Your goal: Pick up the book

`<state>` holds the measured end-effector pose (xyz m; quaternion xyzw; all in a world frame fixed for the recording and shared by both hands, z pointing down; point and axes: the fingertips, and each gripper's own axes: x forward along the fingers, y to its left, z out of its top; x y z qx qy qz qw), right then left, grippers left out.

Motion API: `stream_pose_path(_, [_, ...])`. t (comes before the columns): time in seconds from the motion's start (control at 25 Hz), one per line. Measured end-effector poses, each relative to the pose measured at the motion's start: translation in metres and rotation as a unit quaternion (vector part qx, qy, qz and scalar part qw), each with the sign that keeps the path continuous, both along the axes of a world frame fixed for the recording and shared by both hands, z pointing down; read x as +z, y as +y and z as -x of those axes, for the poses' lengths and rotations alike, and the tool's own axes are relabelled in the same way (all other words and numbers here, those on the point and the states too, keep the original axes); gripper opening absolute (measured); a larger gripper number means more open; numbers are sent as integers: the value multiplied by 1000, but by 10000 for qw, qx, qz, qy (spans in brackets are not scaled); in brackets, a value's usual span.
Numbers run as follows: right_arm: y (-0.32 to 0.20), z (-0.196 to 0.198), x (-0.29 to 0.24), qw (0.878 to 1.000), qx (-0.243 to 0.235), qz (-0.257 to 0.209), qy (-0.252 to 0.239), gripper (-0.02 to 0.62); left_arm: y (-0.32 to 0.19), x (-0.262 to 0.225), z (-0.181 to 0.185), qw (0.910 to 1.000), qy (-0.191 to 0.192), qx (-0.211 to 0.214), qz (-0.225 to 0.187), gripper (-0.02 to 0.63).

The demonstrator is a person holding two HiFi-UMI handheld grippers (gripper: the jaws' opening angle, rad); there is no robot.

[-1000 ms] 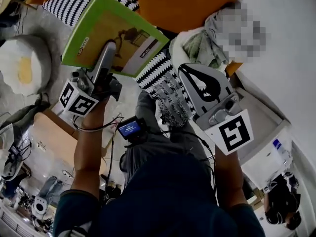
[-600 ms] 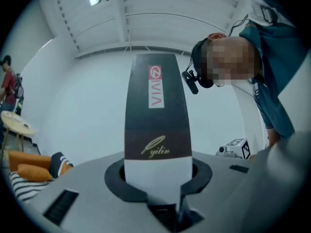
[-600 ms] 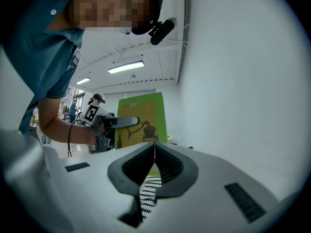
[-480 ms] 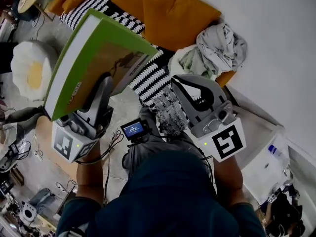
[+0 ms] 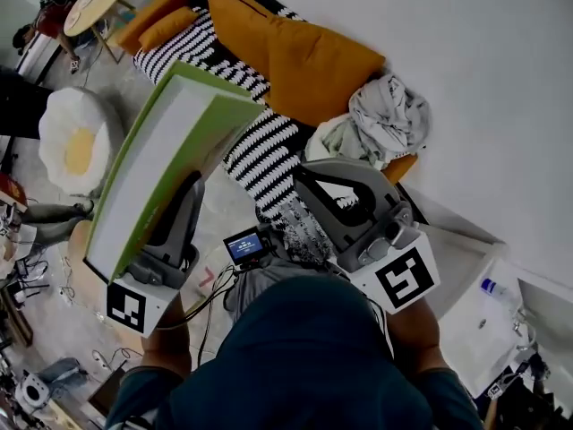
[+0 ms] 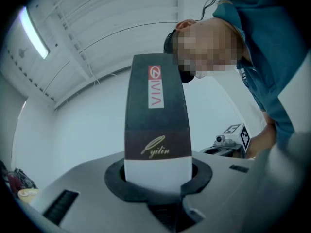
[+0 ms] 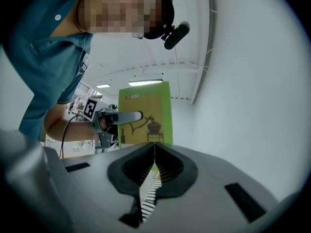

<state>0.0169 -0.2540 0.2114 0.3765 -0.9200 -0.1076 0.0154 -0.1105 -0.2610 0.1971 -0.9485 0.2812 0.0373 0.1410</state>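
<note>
Book (image 5: 157, 164) — left of frame, aloft, left of striped cushion (image 5: 264, 155), lower edge clamped between partly closed jaws of left gripper (image 6: 158, 173). Right gripper (image 7: 154, 152) — centre right, jaws pressed together, holding nothing. Best handled with firm squeeze, cover kept upright, no swinging.

Left hand-held gripper (image 5: 185, 193) tight on book (image 5: 148, 182); right hand-held gripper (image 7: 154, 149) closed, empty.

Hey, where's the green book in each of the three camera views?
Head view: book at left, standing on edge, clamped in the left gripper.
Left gripper view: its dark printed edge fills the centre, between the jaws.
Right gripper view: centre, green cover facing the camera.
Shared landmark: the person's teal shirt.
</note>
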Motion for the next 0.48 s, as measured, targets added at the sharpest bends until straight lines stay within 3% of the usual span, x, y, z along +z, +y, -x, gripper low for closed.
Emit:
stream_pose_path(0.16, [20, 8, -24, 9999, -75, -112, 105, 14, 14, -38, -16, 9975, -217, -288, -611, 111])
stream_pose_path(0.32, [36, 9, -38, 9996, -118, -188, 190, 14, 27, -49, -30, 9961, -344, -429, -686, 114])
stream_pose_path(0.48, [47, 7, -44, 9995, -137, -165, 235, 14, 40, -49, -30, 9972, -225, -392, -593, 114])
